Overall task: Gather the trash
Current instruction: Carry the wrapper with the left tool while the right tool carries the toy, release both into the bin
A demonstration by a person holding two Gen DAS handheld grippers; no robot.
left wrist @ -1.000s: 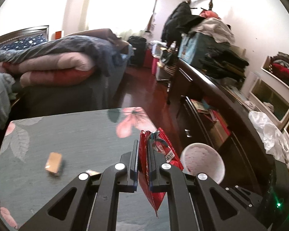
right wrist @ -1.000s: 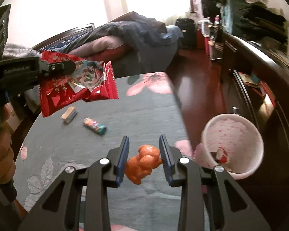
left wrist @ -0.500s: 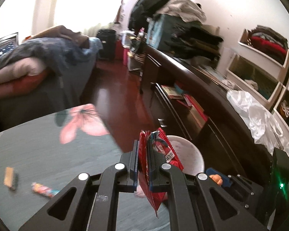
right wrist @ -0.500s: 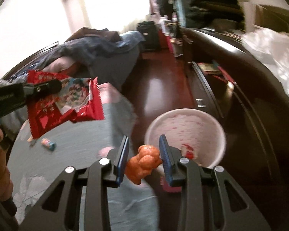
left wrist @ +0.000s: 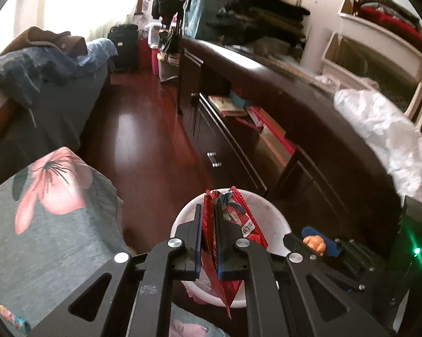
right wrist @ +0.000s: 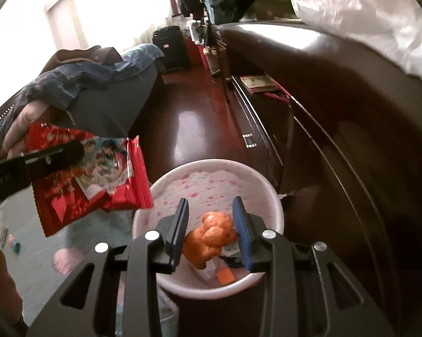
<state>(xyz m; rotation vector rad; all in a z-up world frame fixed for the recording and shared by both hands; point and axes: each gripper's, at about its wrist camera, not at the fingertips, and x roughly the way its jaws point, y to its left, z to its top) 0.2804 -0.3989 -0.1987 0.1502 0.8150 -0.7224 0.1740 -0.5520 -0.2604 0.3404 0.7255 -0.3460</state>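
My left gripper (left wrist: 208,221) is shut on a red snack wrapper (left wrist: 233,224) and holds it above the pink-white trash bin (left wrist: 278,224). The wrapper (right wrist: 93,174) also shows at the left of the right wrist view. My right gripper (right wrist: 211,219) is shut on a crumpled orange peel (right wrist: 211,233), held over the bin (right wrist: 267,193), which has scraps in its bottom. The peel (left wrist: 313,242) and right gripper show at the right of the left wrist view.
The floral-cloth table (left wrist: 42,224) lies to the left, with a small candy wrapper (left wrist: 11,314) on it. A dark sideboard (left wrist: 267,98) runs along the right, with a white plastic bag (left wrist: 385,129) on top. A bed (left wrist: 42,64) stands behind, across red floor.
Both grippers have swung right off the table with their loads, from over the cloth to over the trash bin. Both stay shut.
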